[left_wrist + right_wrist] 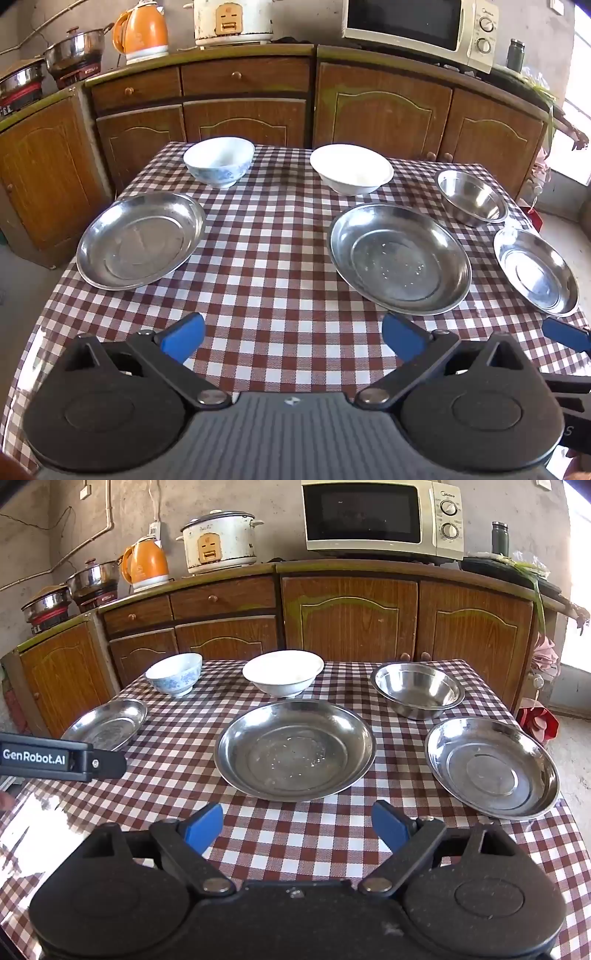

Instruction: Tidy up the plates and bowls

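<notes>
Left wrist view: left gripper point(293, 339) hovering wide open, empty, over checkered table point(277, 258); steel plates point(400, 258) at three o'clock, bowls point(219, 160) at twelve, all lying apart.

Right wrist view: right gripper point(297, 827) gaping, holding nothing; nothing stacked yet, sorting seemingly not begun.

Wooden cabinet point(351, 613) behind checkered tablecloth point(184, 775). On cabinet: microwave point(380, 517) right, rice cooker point(219, 541) centre (stained), orange kettle point(146, 563) left, steel pots point(92, 579) beyond.
</notes>
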Demonstrator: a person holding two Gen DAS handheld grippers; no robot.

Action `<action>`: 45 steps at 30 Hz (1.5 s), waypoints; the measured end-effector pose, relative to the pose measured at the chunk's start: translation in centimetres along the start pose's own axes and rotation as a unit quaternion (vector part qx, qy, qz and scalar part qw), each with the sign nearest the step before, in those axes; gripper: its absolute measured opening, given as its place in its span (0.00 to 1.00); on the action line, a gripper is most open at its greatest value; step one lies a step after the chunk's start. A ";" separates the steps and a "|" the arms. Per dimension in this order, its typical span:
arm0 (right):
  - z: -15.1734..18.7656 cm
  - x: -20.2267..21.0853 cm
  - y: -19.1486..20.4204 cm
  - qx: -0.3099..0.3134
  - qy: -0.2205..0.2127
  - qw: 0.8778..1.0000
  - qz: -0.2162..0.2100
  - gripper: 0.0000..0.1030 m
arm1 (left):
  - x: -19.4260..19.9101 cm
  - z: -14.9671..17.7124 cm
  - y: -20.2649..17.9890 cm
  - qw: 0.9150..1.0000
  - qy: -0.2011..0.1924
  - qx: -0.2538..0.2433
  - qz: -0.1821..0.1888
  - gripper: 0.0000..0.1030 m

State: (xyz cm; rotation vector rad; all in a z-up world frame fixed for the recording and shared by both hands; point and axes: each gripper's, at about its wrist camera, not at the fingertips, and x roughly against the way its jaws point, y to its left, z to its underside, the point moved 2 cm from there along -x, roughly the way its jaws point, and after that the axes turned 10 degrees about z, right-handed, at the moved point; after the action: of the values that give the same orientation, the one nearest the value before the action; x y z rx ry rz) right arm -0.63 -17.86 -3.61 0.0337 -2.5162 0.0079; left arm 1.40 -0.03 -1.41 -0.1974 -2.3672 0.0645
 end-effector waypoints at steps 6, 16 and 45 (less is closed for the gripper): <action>0.0 0.0 0.0 -0.009 0.004 1.000 -0.008 1.00 | -0.4 -0.1 1.4 1.000 0.010 0.012 -0.008 1.00; -0.8 -1.8 3.1 0.007 0.012 1.000 -0.021 1.00 | -0.1 0.4 5.7 0.997 0.015 0.051 -0.047 1.00; -4.1 -5.3 19.7 0.100 0.005 0.994 -0.044 1.00 | 2.0 0.0 17.5 0.988 -0.014 0.099 -0.116 1.00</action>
State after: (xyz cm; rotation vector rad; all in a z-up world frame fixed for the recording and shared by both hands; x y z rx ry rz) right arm 5.50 2.04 -3.36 0.2245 -2.4931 0.2252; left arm 2.18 17.57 -1.85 0.1761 -2.3775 0.1892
